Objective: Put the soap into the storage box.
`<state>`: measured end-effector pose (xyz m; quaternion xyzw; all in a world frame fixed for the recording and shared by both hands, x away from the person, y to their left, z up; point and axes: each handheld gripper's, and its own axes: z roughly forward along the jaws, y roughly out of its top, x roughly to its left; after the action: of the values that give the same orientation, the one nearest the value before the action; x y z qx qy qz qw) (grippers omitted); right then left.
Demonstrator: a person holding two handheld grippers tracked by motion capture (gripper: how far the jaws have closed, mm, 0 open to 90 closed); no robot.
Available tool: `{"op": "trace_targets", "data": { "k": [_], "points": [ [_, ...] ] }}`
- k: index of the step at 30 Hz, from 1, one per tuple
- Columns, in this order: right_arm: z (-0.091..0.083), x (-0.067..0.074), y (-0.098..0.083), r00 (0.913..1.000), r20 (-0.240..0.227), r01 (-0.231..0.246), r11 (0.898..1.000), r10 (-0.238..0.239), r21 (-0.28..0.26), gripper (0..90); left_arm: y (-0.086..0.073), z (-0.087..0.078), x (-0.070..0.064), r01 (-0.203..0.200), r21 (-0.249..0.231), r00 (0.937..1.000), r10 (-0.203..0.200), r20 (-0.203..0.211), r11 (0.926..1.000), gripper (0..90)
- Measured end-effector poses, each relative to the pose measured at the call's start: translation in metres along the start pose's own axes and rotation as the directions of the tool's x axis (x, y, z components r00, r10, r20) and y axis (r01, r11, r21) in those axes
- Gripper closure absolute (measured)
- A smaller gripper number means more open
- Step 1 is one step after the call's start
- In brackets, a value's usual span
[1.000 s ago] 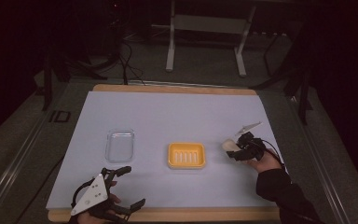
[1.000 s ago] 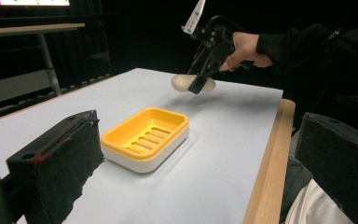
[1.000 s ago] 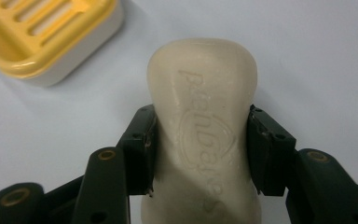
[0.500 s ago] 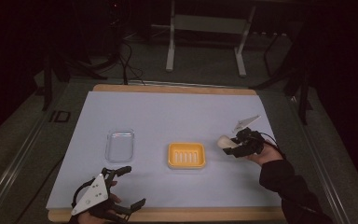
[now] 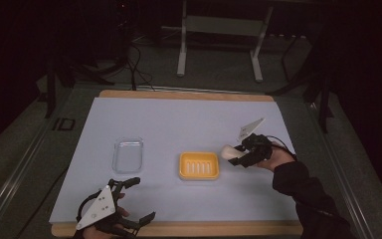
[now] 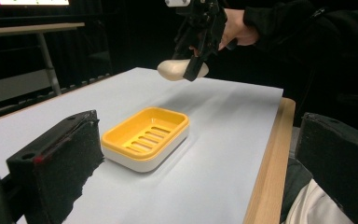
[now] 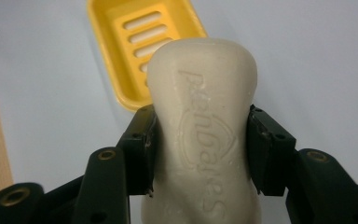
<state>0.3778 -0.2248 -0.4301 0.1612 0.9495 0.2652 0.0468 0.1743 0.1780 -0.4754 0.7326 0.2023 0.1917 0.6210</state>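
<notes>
Soap bar (image 7: pixel 200 126), cream with raised lettering, sits pinched between the two jaws of your right gripper (image 5: pixel 239 155), lifted off the table. It hangs at the 3 o'clock side of the yellow soap dish (image 5: pixel 199 166), near its rim, apart from it. That dish rests on the pale sheet (image 5: pixel 179 124) at mid-table. A clear tray (image 5: pixel 128 155) lies at 9 o'clock from the dish. Your left gripper (image 5: pixel 134 199) rests at 7 o'clock near the table edge, jaws spread wide and holding nothing.
</notes>
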Motion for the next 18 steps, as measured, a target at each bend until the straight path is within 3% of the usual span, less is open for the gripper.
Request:
{"op": "trace_targets", "data": {
  "k": [8,18],
  "points": [
    [0.005,0.005,0.016,0.9930,-0.074,0.091,0.996,-0.092,-0.019,49.5,0.000,0.000,0.000,0.000,0.000,1.0000,0.000,0.001,1.0000,0.7],
    [0.015,0.011,0.032,0.9683,-0.159,0.187,0.981,-0.192,-0.047,49.5,0.000,0.000,0.000,0.001,0.000,1.0000,-0.001,0.000,1.0000,0.8]
  ]
}}
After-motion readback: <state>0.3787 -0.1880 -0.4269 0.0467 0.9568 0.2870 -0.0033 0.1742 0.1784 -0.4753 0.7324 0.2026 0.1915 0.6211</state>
